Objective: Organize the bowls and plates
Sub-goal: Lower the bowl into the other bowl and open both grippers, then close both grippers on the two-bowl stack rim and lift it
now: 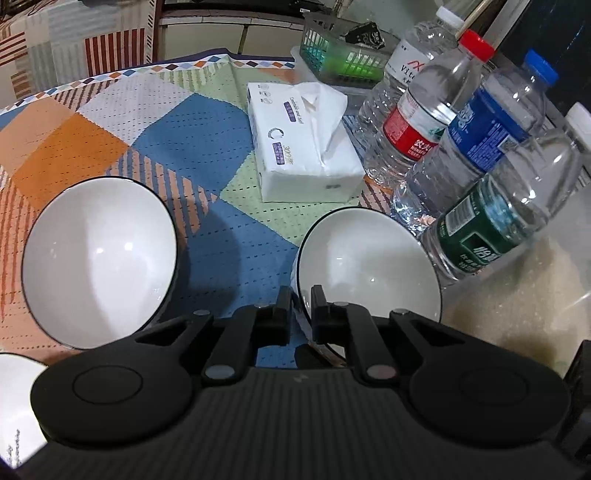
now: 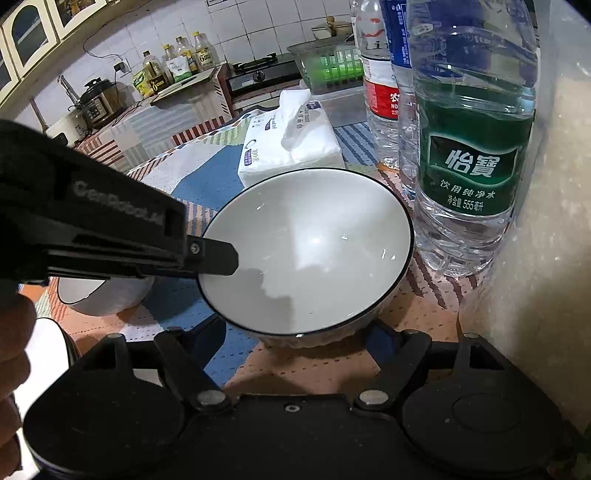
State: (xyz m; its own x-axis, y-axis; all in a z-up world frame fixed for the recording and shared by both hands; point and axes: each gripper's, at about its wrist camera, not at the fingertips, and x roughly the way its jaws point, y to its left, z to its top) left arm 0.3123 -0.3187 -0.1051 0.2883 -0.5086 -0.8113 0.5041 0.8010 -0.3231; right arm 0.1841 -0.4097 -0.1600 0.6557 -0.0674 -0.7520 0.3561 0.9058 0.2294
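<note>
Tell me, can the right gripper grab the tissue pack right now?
Probably not straight ahead: the bowl, pinched by the left gripper, sits between the open right gripper and the tissue pack.

- A white tiled wall [image 2: 236, 33] stands behind.
- A counter [image 2: 177, 107] carries oil bottles [image 2: 177, 62] and a dark cooker [image 2: 96, 98].
- A gas stove [image 2: 262, 75] stands beside it.
- A checked cloth [image 1: 207, 147] covers the bench.

Tissue pack [image 1: 303, 144] behind two bowls [image 1: 99, 258] [image 1: 369, 266], bottles [image 1: 491, 221] at right
</note>
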